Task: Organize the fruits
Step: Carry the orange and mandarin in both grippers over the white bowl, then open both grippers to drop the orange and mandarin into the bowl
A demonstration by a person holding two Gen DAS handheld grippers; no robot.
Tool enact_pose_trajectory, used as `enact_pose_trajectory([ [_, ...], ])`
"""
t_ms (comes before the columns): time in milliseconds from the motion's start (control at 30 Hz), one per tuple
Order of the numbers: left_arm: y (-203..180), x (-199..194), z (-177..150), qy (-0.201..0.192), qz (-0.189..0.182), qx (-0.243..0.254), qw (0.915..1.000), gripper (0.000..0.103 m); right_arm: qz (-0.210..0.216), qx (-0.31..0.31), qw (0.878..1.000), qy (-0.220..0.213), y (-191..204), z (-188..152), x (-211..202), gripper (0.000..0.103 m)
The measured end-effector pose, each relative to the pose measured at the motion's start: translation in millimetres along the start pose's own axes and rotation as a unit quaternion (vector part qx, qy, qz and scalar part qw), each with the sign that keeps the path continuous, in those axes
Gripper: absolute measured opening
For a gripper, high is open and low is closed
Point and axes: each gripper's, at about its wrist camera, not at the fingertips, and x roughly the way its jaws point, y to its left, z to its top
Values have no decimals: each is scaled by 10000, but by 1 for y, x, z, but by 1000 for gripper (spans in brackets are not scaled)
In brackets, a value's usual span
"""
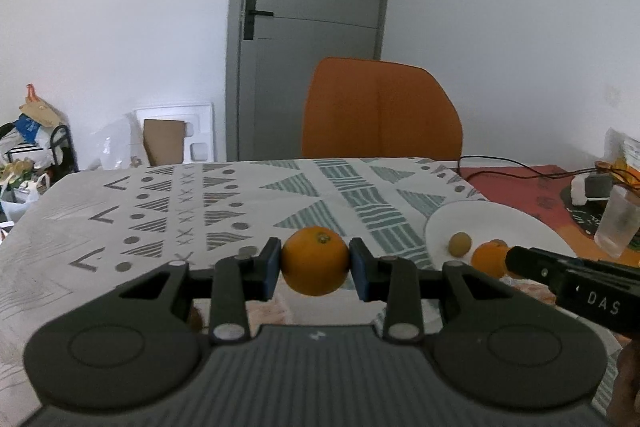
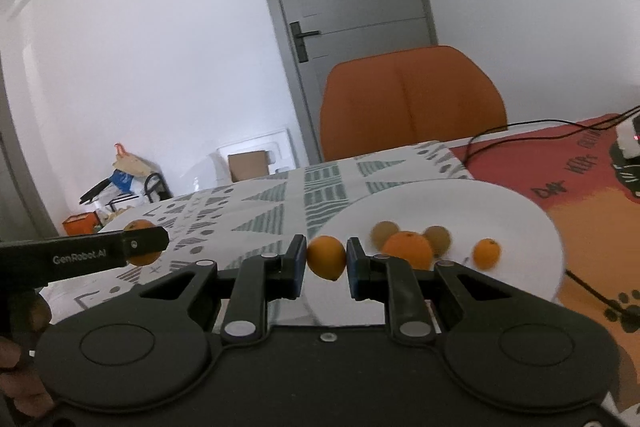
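Between the left gripper (image 1: 315,262) fingers sits a clamped orange (image 1: 315,261). Right gripper (image 2: 326,259) fingers clamp a smaller orange (image 2: 326,257) just short of the white plate (image 2: 532,215).

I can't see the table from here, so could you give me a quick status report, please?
Left gripper shut on large orange, lifted. Right gripper shut on small orange at white plate edge. Four fruits already plated. Path looks clear.

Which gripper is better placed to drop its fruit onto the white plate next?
Probably the right gripper: its small orange fruit already hangs at the white plate rim. The left gripper holds its orange over the tablecloth.
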Motion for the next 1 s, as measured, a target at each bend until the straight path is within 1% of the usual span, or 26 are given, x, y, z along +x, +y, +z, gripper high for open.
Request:
enact_pose_trajectory([
  [400,-37,12,4,-39,-528,212,9984,35,-406,250,9988,-52,-36,0,-7,20],
  [667,-58,24,5,27,-736,324,9968,35,-644,349,9973,-17,-54,-3,-7,20],
  [700,-60,27,5,41,-759,337,9965,35,-672,356,9971,2,-55,-3,-7,20],
  [767,-64,30,4,67,-792,357,9962,35,-758,390,9964,29,-59,-6,-8,27],
  [1000,-80,38,2,159,-922,467,9945,36,-924,578,9940,1,-75,-9,-18,27],
])
